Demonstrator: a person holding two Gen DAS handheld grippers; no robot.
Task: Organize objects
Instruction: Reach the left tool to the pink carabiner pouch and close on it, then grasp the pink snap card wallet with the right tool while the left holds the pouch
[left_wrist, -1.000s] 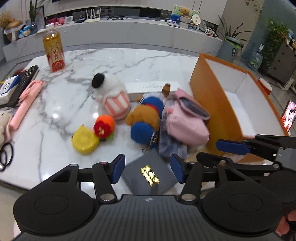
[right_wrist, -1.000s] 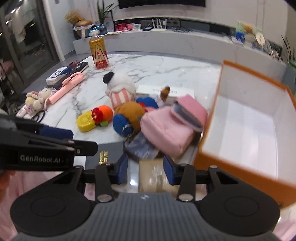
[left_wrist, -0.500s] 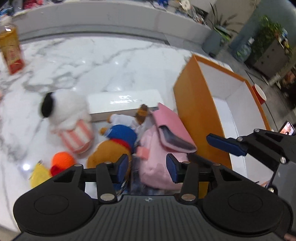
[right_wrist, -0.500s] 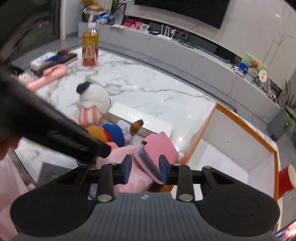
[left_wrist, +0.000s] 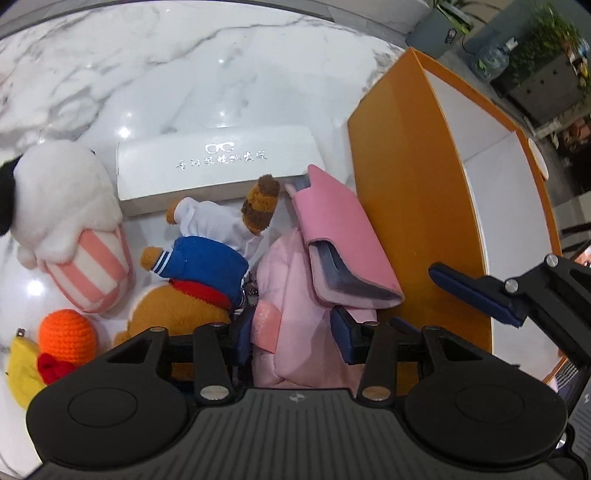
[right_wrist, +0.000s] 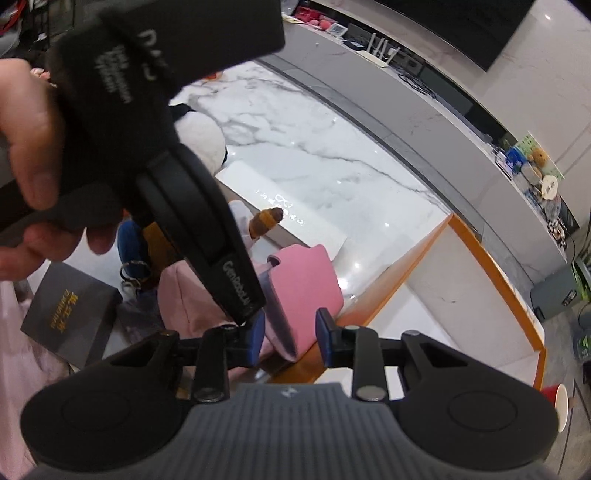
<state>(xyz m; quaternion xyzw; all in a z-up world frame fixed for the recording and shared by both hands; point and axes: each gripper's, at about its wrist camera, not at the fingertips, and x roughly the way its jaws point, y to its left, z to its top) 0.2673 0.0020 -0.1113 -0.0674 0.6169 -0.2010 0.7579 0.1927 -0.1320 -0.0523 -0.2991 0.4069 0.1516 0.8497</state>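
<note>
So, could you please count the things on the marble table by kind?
Plush toys: 3 (white plush in striped cup, bear in blue cap, orange and yellow crochet toy)
Pink pouches and cases: 2 (pink pouch, pink case)
Boxes: 3 (white glasses box, orange box, dark box)
Total: 8

On my marble table a soft pink fabric pouch lies against the outer wall of the open orange cardboard box with white inside. A pink leather wallet rests tilted on the pouch, its dark open edge facing me and its far corner touching the long white glasses case.
</note>
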